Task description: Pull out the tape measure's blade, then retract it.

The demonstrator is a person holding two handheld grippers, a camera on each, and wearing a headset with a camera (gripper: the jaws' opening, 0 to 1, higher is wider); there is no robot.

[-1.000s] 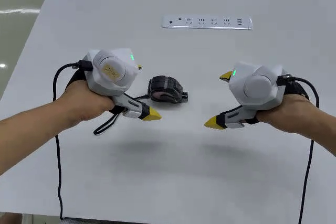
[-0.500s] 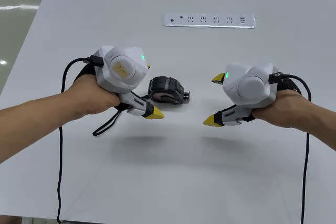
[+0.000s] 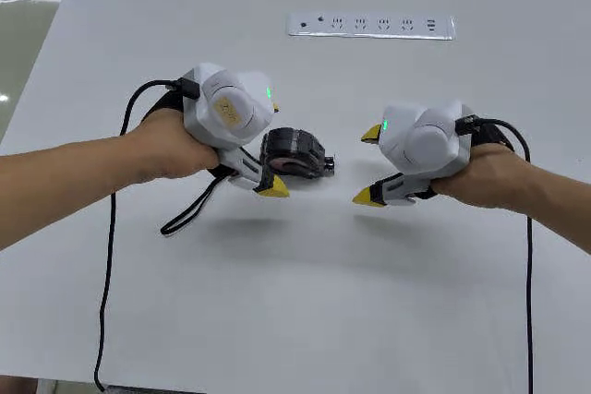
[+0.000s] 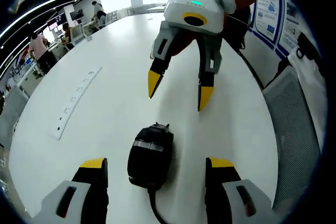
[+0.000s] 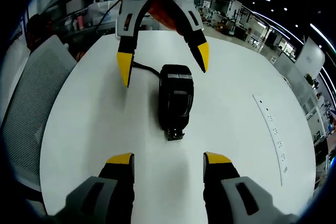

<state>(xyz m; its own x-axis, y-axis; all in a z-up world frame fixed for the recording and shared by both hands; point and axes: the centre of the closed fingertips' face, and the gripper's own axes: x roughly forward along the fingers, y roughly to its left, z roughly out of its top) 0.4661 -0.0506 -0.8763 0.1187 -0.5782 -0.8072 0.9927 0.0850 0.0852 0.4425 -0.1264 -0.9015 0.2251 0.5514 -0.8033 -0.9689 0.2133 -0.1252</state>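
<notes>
Either side of the tape measure (image 3: 294, 154), which sits on the white table (image 3: 305, 311) with its blade wound in, the 2 grippers face each other. The left gripper (image 3: 274, 148) has its jaws spread wide, straddling the black case from the end where the wrist strap (image 3: 189, 214) trails, seemingly not yet touching it. The right gripper (image 3: 369, 164) hovers just beyond the opposite end, jaws likewise parted and holding nothing. The step in hand looks like securing both ends. To do it well, the left jaws should close squarely on the case's 2 flat sides so it cannot twist. The right jaws should drop to the blade hook (image 5: 176, 135), pinch its tab, then draw straight away from the tape measure, level with the table, so the blade does not kink. A power strip (image 3: 371, 26) lies well beyond the tape measure.
</notes>
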